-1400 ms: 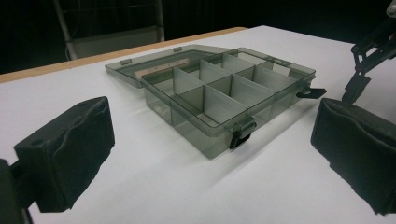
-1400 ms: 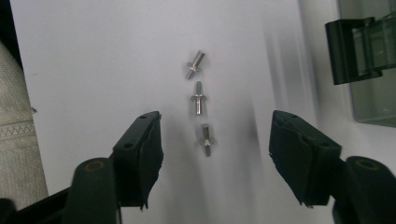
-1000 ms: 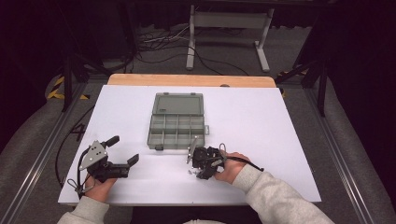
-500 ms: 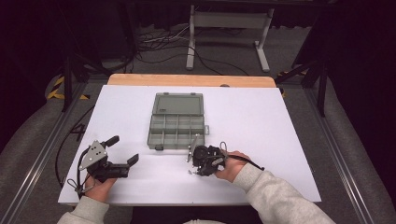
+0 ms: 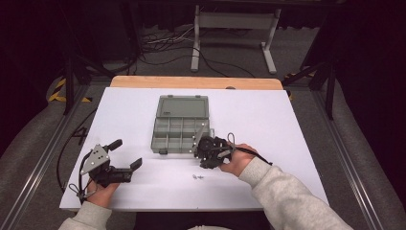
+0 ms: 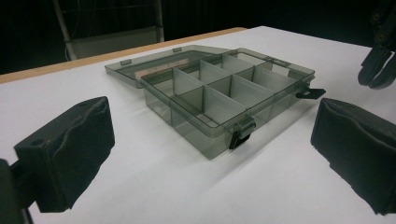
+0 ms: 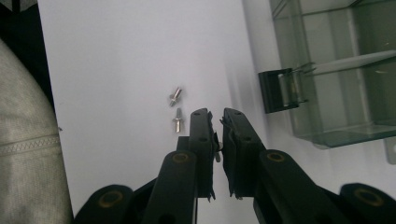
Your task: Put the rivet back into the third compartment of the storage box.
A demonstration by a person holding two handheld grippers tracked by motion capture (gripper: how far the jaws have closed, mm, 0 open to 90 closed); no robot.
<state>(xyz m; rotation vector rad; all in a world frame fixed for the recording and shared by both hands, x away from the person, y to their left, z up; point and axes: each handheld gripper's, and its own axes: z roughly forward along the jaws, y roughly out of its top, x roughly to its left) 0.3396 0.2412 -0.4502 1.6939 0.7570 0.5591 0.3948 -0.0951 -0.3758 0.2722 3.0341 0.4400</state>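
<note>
A smoky clear organiser box (image 5: 181, 128) lies open mid-table, its lid (image 5: 183, 106) flat behind it and its compartments (image 6: 219, 93) bare. My right gripper (image 5: 205, 160) hovers at the box's front right corner, next to a latch (image 7: 280, 91). Its jaws are shut, and a small pale sliver that looks like a screw (image 7: 216, 156) is pinched between the pads. Two loose screws (image 7: 176, 109) lie on the white table just ahead of those jaws (image 5: 197, 176). My left gripper (image 5: 125, 160) rests at the front left, open and holding nothing, facing the box (image 6: 215, 140).
The white table sheet (image 5: 268, 120) ends at a wooden strip (image 5: 196, 82) at the back. Cables (image 5: 72, 148) trail off the left edge. A grey sleeve (image 5: 287, 196) reaches in from the bottom right. Metal stand legs (image 5: 230, 28) are on the floor beyond.
My right gripper has edged slightly towards the box's front corner. The left gripper has stayed put.
</note>
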